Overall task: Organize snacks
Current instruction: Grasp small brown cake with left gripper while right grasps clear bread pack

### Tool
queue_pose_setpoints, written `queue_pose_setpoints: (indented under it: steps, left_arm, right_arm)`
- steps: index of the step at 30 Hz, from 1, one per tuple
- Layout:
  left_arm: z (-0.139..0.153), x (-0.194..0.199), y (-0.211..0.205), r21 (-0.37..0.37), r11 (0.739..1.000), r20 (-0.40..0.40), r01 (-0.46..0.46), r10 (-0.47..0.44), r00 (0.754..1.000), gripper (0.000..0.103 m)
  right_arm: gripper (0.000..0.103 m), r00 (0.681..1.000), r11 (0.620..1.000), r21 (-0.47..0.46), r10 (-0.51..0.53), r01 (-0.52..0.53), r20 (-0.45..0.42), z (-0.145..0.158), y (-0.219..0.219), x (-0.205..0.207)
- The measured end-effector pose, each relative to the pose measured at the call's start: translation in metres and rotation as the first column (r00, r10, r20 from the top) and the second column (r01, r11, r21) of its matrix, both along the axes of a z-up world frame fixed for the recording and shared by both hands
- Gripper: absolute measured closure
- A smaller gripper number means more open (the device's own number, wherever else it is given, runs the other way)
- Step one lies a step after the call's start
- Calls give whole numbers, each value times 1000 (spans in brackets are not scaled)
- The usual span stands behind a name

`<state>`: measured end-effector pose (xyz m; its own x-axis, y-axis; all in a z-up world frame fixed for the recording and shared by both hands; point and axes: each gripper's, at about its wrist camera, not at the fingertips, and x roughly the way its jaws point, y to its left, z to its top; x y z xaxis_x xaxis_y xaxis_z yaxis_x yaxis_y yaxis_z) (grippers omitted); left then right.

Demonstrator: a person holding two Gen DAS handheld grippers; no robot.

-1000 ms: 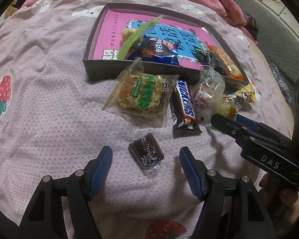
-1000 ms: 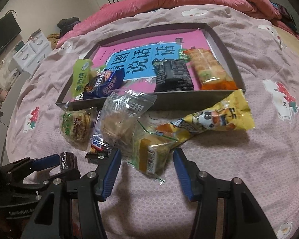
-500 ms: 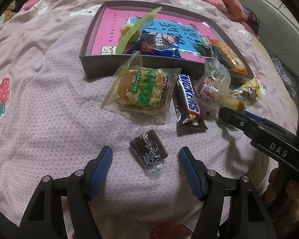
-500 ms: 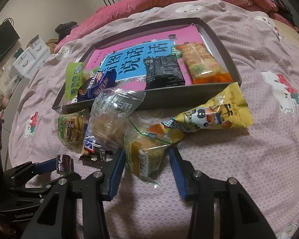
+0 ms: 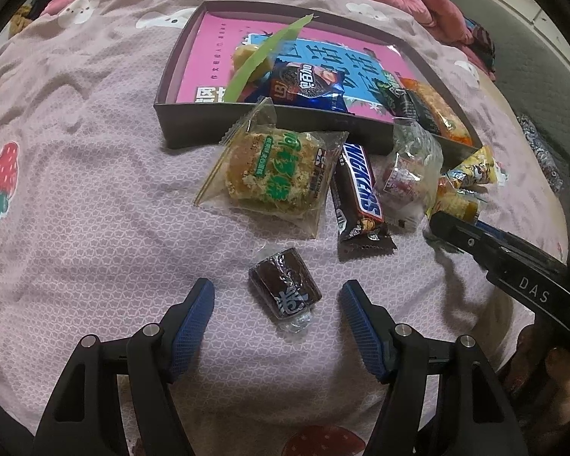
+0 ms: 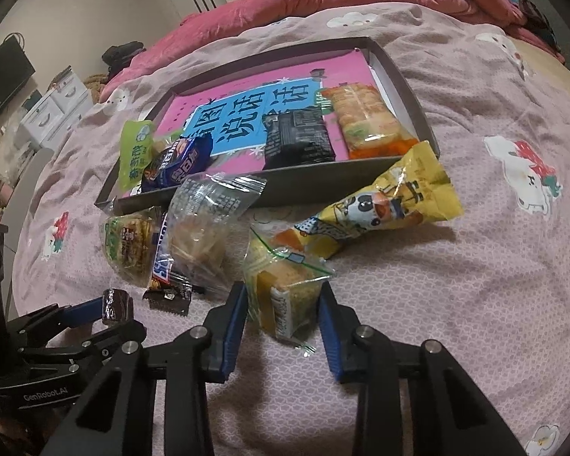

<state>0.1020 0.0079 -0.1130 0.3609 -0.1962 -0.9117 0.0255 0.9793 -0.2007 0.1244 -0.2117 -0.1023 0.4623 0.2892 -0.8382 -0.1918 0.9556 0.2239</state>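
so, your left gripper (image 5: 277, 306) is hanging with its blue pads spread wide, and the small dark brown wrapped candy (image 5: 284, 288) is lying on the pink bedspread (image 5: 95, 228) between them, touching neither pad. in the right wrist view that same left gripper (image 6: 91, 313) is showing at the far left edge with the candy (image 6: 114, 305) seen between its tips.

moving right, the clear-wrapped floss cake with green print (image 5: 273, 174) is resting just in front of the dark tray (image 5: 178, 114), its upper corner leaning against the tray's near wall. beside it the snickers bar (image 5: 359, 193) is lying lengthwise, touching the cake's wrapper. next to that a crinkled clear bag (image 5: 410, 167) is sitting close to the tray wall.

inside the tray, the green packet (image 6: 133, 155) and the blue oreo pack (image 6: 178, 161) are lying at the left end, while the black packet (image 6: 298, 138) and the orange-edged cracker pack (image 6: 364, 119) are lying side by side at the right end, on a pink and blue printed sheet.

further right, your right gripper (image 6: 283, 311) has just been closing, and its pads are now pressing on both sides of the yellow cake in a clear wrapper (image 6: 285, 292), which is standing on the bedspread (image 6: 475, 285) outside the tray. behind it the yellow panda-print packet (image 6: 391, 197) is lying tilted, with its upper end near the tray's right corner. in the left wrist view your right gripper (image 5: 450, 220) is reaching in from the right edge toward that yellow cake (image 5: 456, 205).
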Motion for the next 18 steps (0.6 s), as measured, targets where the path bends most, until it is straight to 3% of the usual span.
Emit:
queue_pose_setpoints:
  steps: [8, 16, 18]
  left_arm:
    - [1, 1, 4, -1, 1000, -7, -14, 14, 1000, 42]
    - [6, 1, 3, -36, 999, 2, -7, 7, 1000, 67]
    - [7, 1, 0, -24, 1000, 5, 4, -3, 1000, 67]
  right_arm:
    - [66, 1000, 1000, -15, 11, -11, 6, -1, 3, -1]
    - [66, 1000, 1000, -13, 12, -12, 6, -1, 3, -2]
    - [67, 1000, 1000, -9, 14, -14, 6, -1, 2, -2]
